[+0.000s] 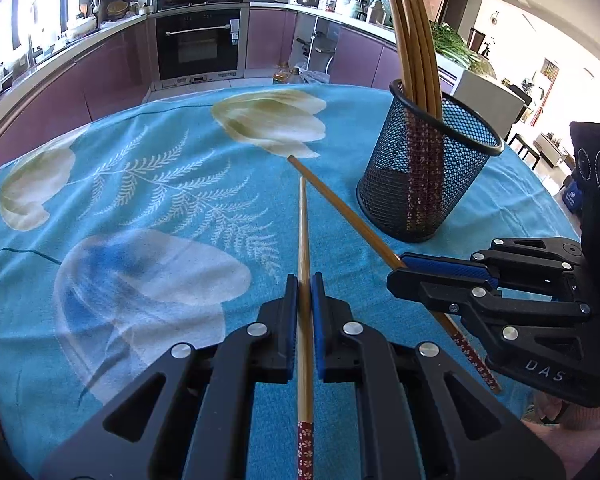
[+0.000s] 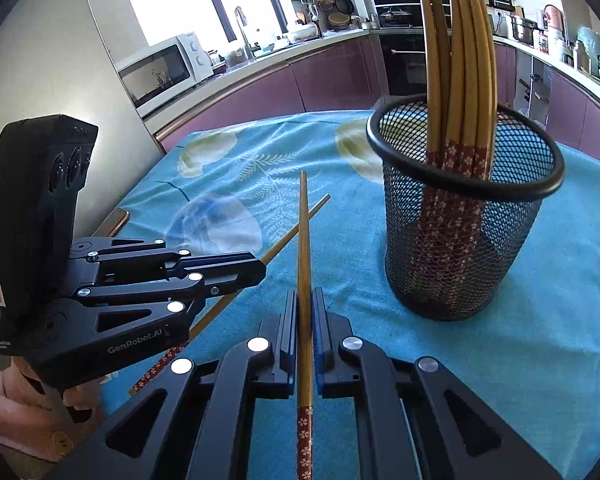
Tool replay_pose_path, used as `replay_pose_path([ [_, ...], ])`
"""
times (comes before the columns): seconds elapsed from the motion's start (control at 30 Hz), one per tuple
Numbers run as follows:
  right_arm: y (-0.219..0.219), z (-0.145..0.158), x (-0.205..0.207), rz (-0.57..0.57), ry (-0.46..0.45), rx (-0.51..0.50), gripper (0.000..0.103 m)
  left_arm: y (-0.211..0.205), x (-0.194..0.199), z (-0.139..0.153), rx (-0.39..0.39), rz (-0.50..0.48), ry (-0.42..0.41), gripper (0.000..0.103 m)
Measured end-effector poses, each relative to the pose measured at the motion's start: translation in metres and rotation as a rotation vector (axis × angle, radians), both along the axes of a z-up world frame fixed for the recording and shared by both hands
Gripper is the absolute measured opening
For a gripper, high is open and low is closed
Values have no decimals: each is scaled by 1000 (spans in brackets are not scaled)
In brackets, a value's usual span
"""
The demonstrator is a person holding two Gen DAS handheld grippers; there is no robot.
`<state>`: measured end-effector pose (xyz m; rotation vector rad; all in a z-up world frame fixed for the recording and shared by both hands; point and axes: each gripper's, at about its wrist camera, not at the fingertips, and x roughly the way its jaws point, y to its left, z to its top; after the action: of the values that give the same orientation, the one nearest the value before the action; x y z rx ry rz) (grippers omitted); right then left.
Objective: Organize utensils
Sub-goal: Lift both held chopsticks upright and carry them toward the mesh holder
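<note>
On a turquoise floral tablecloth (image 1: 160,208) (purple-cabinet kitchen (image 1: 108,76) behind) — each hand-held gripper (image 1: 305,292) (image 2: 305,308) clamped on a chopstick (image 1: 304,240) (image 2: 304,240).

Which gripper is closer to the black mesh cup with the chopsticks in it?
The right gripper. The black mesh cup stands just ahead on its right; the left gripper is farther, beyond the right one.

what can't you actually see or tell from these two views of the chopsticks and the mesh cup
- Left wrist view: the patterned end of the chopstick in the left tool runs off the bottom edge.
- Left wrist view: the right tool covers the middle of its chopstick.
- Right wrist view: tips of the chopsticks in the mesh cup are cut by the top edge.
- Both views: how many chopsticks stand in the cup; they overlap.
</note>
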<state>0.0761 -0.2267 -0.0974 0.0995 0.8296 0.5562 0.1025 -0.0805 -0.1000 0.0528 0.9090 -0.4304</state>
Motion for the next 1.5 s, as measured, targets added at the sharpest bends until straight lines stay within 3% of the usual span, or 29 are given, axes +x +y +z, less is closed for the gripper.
replay_pose_path([
  [0.97, -11, 37, -20, -14, -119, 38, 6, 9, -21, 44, -102, -35, -85, 8],
  [1.5, -13, 41, -23, 0, -134, 41, 6, 12, -28, 57, -153, -65, -111, 8],
])
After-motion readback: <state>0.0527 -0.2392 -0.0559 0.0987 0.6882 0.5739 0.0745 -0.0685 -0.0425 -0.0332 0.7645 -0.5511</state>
